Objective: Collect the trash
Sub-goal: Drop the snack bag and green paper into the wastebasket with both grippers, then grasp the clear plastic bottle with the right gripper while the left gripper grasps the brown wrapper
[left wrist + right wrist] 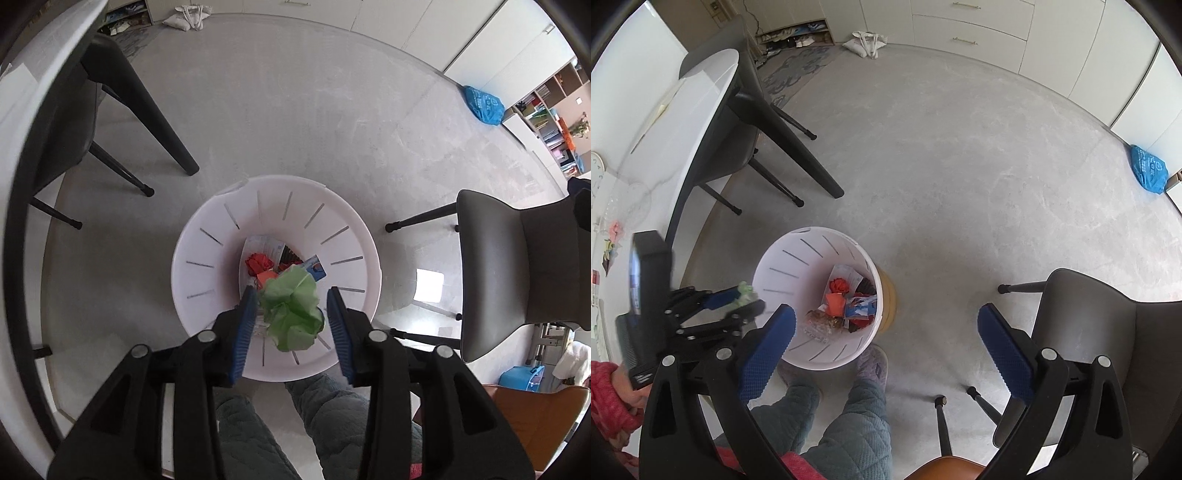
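A white slotted trash bin [207, 258] stands on the grey floor and holds red, orange and printed scraps [258, 263]. My left gripper [291, 299] hovers right above its opening. A crumpled green paper [293, 312] sits between its blue pads [245, 325]; the left pad touches it and the right pad stands clear, so the jaws look partly open. In the right wrist view the bin [775, 266] is below left, and the left gripper [738, 301] with the green paper [745, 292] is at its left rim. My right gripper [886, 332] is wide open and empty above the floor.
A white table [701, 96] with black legs stands on the left, with small scraps near its edge [613, 236]. Grey chairs stand left [74, 122] and right [517, 273]. The person's legs and slippers [871, 369] are beside the bin. A blue bag [1148, 168] lies far right.
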`<state>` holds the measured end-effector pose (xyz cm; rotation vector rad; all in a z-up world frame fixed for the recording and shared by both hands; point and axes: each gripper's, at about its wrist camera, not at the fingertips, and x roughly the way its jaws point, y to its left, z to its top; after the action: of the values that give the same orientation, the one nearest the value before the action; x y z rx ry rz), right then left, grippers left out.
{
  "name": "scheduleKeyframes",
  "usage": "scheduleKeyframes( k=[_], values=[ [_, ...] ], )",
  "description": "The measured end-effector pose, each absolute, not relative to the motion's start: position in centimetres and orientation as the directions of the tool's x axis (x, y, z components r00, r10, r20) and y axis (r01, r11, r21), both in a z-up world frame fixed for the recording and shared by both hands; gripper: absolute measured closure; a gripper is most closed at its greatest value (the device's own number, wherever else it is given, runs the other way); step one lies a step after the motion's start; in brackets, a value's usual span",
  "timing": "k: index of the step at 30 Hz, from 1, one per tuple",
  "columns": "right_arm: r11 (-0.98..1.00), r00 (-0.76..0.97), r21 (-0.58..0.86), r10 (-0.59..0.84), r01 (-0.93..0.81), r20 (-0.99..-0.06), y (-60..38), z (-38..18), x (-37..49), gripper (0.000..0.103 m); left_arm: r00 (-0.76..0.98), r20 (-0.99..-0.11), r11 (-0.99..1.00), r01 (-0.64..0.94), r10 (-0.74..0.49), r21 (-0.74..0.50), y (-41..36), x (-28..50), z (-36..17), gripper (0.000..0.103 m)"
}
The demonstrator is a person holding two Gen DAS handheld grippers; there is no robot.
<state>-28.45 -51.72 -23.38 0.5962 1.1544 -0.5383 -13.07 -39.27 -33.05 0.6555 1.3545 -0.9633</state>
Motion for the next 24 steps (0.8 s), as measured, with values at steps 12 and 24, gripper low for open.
scheduleKeyframes(
  k=[12,24],
  values=[
    [0.736,0.358,0.157,-0.122,0.658,-0.926,-51.3,-21.1,-27.6,0.005,-0.052,-0.960,0.512,0.838,-0.274,-0.191,-37.5,-12.9,-28.2,0.021],
    [0.939,0.565,0.156,-0.048,0.307,-0.824,-40.7,-11.4,-14.1,0.005,0.376,-0.857,0.810,0.581,-0.352,-0.078,-19.0,-5.2,-11.2,0.008]
  ],
)
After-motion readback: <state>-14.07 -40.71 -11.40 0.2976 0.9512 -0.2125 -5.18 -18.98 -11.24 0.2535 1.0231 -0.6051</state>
